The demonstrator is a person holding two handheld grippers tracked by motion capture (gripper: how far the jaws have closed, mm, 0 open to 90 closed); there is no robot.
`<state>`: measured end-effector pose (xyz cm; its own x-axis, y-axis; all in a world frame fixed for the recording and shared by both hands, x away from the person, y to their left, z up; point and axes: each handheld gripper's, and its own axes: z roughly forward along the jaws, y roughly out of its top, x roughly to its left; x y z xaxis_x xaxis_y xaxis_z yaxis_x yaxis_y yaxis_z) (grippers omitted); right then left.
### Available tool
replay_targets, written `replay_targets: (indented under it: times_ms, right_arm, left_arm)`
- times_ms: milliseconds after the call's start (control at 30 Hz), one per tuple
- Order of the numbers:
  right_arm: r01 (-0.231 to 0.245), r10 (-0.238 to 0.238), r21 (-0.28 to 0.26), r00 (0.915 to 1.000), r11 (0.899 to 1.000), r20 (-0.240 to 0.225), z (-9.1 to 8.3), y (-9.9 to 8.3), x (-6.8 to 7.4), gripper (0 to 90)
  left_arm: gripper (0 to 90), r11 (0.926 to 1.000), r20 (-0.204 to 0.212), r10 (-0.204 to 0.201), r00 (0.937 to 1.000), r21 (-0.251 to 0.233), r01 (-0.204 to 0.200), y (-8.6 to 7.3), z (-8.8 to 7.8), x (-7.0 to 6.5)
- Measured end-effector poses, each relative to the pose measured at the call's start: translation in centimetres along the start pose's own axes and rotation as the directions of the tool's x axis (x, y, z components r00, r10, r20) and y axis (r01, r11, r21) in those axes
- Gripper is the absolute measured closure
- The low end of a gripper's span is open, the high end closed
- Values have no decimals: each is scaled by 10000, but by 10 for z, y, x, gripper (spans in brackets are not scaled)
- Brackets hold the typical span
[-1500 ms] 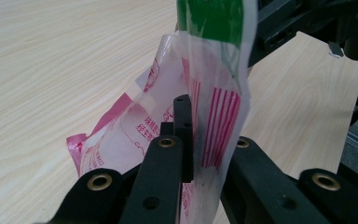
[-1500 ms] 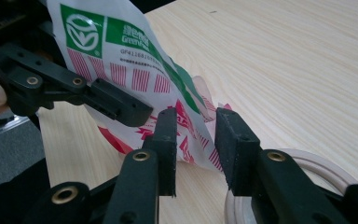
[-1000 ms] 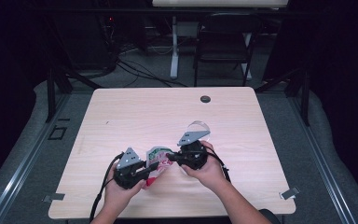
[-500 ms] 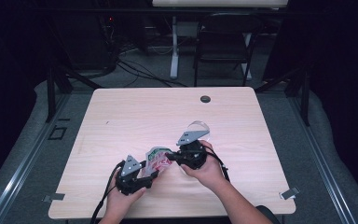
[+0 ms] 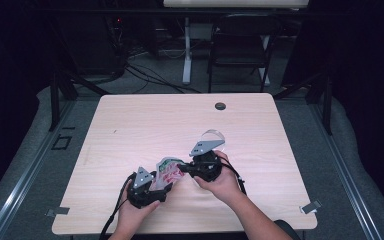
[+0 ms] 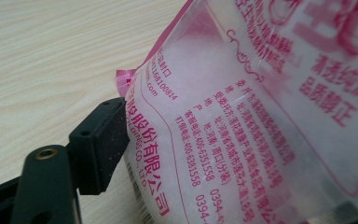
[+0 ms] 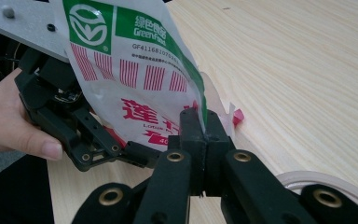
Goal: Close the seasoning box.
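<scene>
Gripping one printed bag [image 5: 167, 169], both tongs hover over pale wood table [image 5: 145, 125], dark room.

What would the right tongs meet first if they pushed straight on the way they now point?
The bag itself: the right tongs are already shut on its edge, so it gives first. Behind it, judging by the high view, come the left tongs, though depth is unclear.

Both grippers are black: the left gripper [image 5: 165, 186] and right gripper [image 5: 182, 169] each carry a grey three-cornered plate, brass-ringed pivot holes and a black cable.
</scene>
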<state>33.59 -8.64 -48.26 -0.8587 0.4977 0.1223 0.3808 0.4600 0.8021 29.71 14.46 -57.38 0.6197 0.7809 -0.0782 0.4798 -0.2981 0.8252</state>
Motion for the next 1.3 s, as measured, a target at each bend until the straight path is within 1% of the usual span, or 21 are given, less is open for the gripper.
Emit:
replay_targets:
  times_ms: [100,267,333,400,467,633,867,1033,1167,1200,1267,1300]
  right_arm:
    - [14,-14,-11,10000,10000,14,0,0,0,900]
    - [-11,11,-30,10000,10000,10,0,-1,0,900]
    - [-25,25,-28,10000,10000,51,-1,-2,0,900]
    - [4,-4,-16,10000,10000,69,-1,-2,1,900]
    - [16,-16,10,10000,10000,78,-1,-2,1,900]
    - [14,-14,-14,9999,10000,149,-2,-4,2,900]
    - [28,-29,64,9997,10000,238,-3,-6,2,900]
    - [-33,33,8,9997,10000,259,-3,-7,2,900]
    - [-30,29,33,9996,10000,263,-4,-8,2,900]
    - [-28,27,37,9996,10000,266,-4,-8,2,900]
    - [-47,46,47,9996,10000,271,-4,-8,2,900]
    - [-51,49,51,9996,10000,270,-4,-8,2,900]
  left_arm:
    - [224,9998,-55,-176,9998,76,176,0,3,1]
    - [204,9996,-121,-240,9996,141,241,1,5,1]
    - [197,9978,-5,-511,9987,422,511,0,8,2]
    - [196,9965,-4,-592,9982,597,591,-2,12,2]
    - [197,9960,-51,-485,9988,752,488,-2,14,2]
    - [196,9953,-88,-359,9993,893,366,-2,18,1]
    - [196,9951,-47,-354,9994,917,357,-1,21,1]
    - [197,9940,-58,-289,9996,1050,294,-1,22,1]
    - [203,9919,-139,-172,9998,1255,188,-1,22,0]
    - [206,9907,-186,-142,9997,1349,166,-1,22,0]
    - [211,9858,-289,15,9996,1678,34,-1,23,0]
    - [216,9855,-346,90,9994,1694,-30,-2,24,-1]
